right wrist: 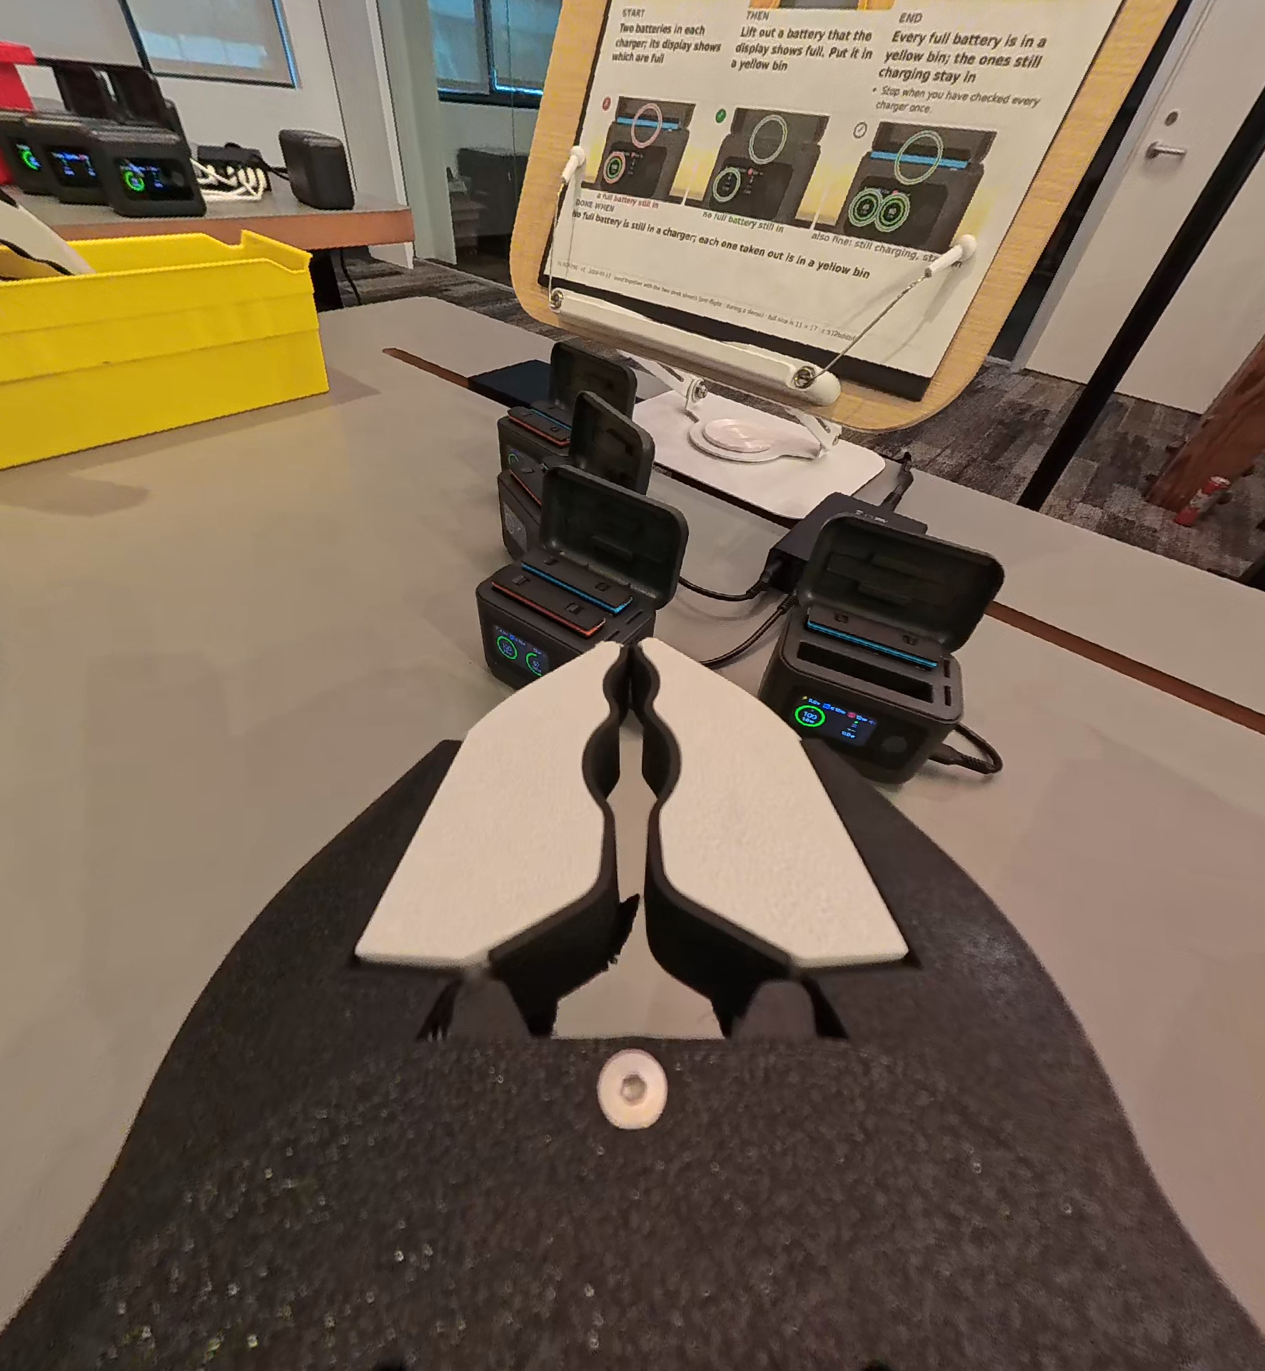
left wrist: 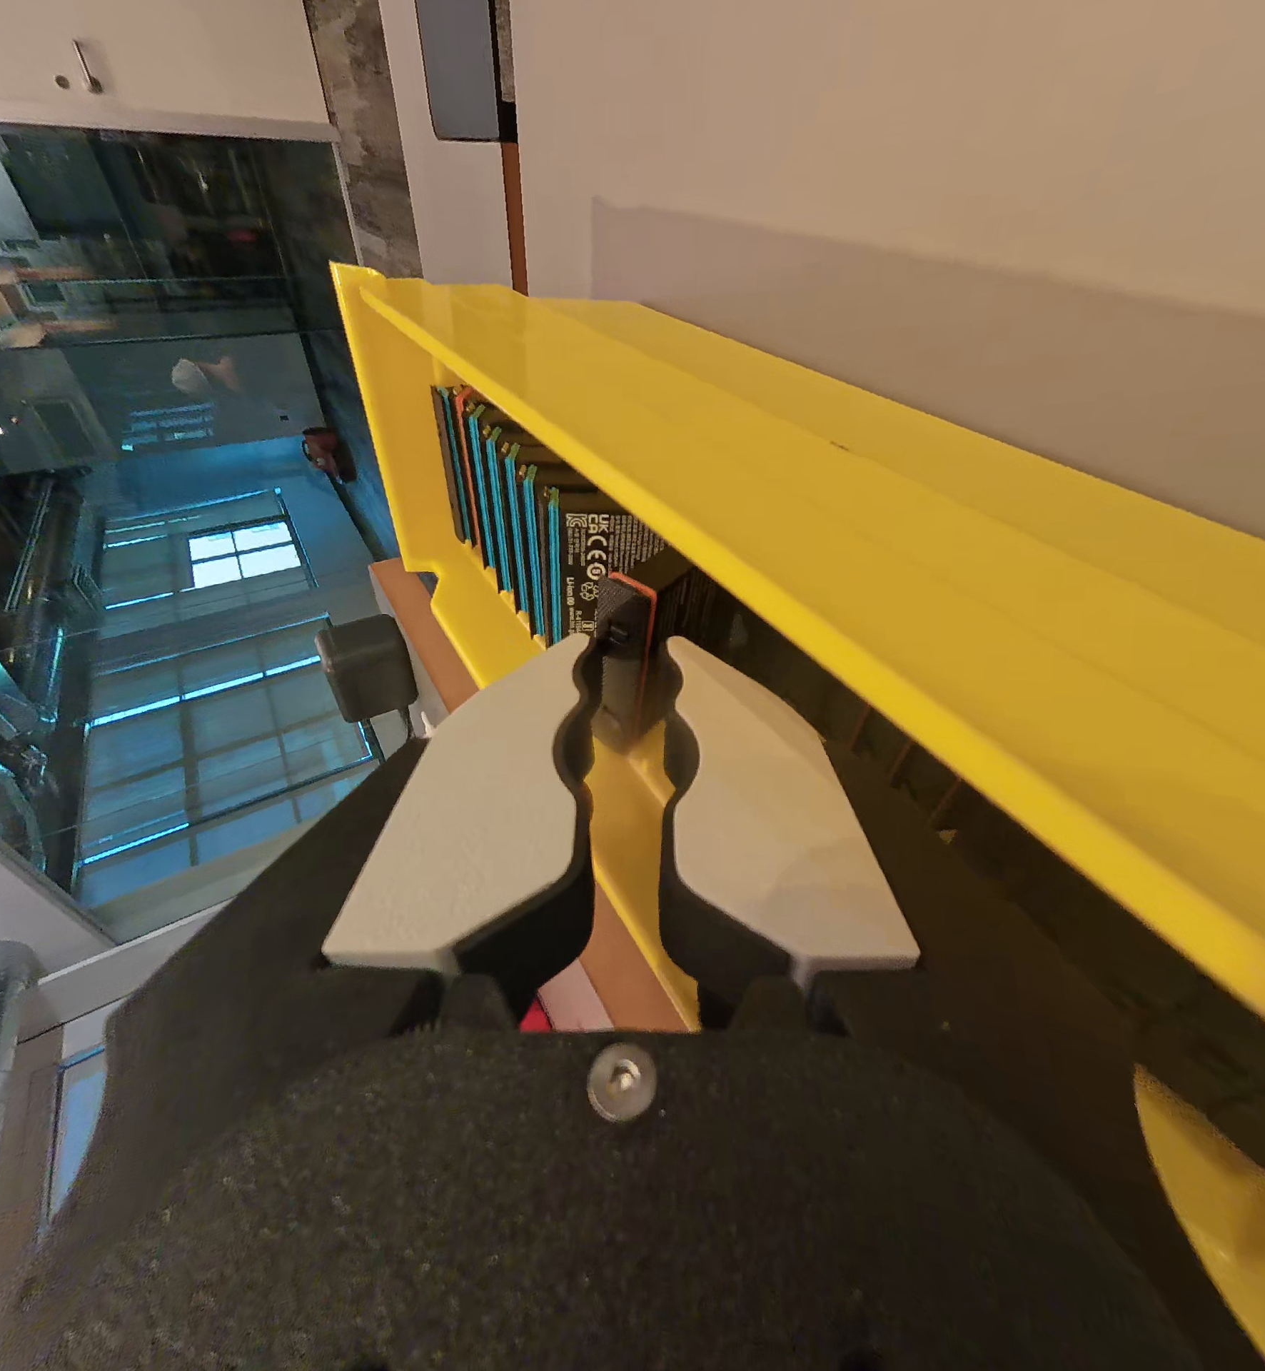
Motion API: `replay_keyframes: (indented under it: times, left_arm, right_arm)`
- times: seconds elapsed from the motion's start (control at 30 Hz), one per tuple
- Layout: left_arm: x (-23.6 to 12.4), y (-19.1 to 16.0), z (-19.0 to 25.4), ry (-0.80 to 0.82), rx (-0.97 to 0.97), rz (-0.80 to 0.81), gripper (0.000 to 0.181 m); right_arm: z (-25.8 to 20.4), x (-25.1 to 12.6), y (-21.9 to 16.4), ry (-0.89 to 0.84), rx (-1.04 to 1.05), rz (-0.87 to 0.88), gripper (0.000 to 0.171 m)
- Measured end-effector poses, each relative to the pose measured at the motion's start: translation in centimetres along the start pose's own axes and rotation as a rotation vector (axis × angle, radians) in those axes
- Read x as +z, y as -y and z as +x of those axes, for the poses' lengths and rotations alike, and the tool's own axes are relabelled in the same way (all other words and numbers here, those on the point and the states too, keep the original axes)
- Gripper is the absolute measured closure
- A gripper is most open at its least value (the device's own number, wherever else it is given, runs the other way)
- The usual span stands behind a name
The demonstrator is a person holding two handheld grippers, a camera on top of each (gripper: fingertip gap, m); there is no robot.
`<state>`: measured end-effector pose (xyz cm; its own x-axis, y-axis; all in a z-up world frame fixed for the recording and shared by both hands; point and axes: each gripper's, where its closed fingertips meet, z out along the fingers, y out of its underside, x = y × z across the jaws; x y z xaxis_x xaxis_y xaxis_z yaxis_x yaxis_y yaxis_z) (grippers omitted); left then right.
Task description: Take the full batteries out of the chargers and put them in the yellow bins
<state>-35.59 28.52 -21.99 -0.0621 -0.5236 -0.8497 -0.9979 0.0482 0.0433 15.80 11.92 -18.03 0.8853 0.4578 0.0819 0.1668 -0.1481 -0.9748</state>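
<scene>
Black battery [left wrist: 626,653], seemingly red-edged.

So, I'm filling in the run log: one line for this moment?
left gripper: shut on battery, at yellow bin | right gripper: shut, empty, above table

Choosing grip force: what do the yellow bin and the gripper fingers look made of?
Yellow bin: likely hard moulded plastic, glossy, with light reflecting off its smooth wall. Left gripper fingers: matte, grainy pale faces over black bodies, probably printed plastic.
</scene>
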Motion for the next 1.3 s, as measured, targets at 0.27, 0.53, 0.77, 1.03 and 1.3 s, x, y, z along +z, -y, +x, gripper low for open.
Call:
replay_keyframes:
  times: [0.27,0.53,0.77,1.03,1.3]
  left_arm:
    - [-0.1,-0.1,0.0,-0.027,0.033,0.013,0.169]
    - [0.5,-0.3,0.5,-0.103,0.021,-0.005,0.154]
    - [0.9,-0.3,0.2,-0.113,0.056,-0.033,0.162]
    - [-1.1,-0.6,-2.3,-0.024,-0.012,0.001,0.166]
    - [-7.0,6.1,-7.3,0.095,-0.270,0.286,0.165]
  right_arm:
    - [0.0,0.1,-0.2,0.004,0.005,-0.008,0.171]
    - [-0.1,0.2,-0.5,0.013,0.005,-0.022,0.171]
    - [-0.1,0.2,-0.7,0.015,0.002,-0.027,0.171]
    - [-0.2,0.2,-0.5,0.017,0.000,-0.020,0.171]
    - [-2.1,-0.1,0.7,0.093,-0.060,0.046,0.171]
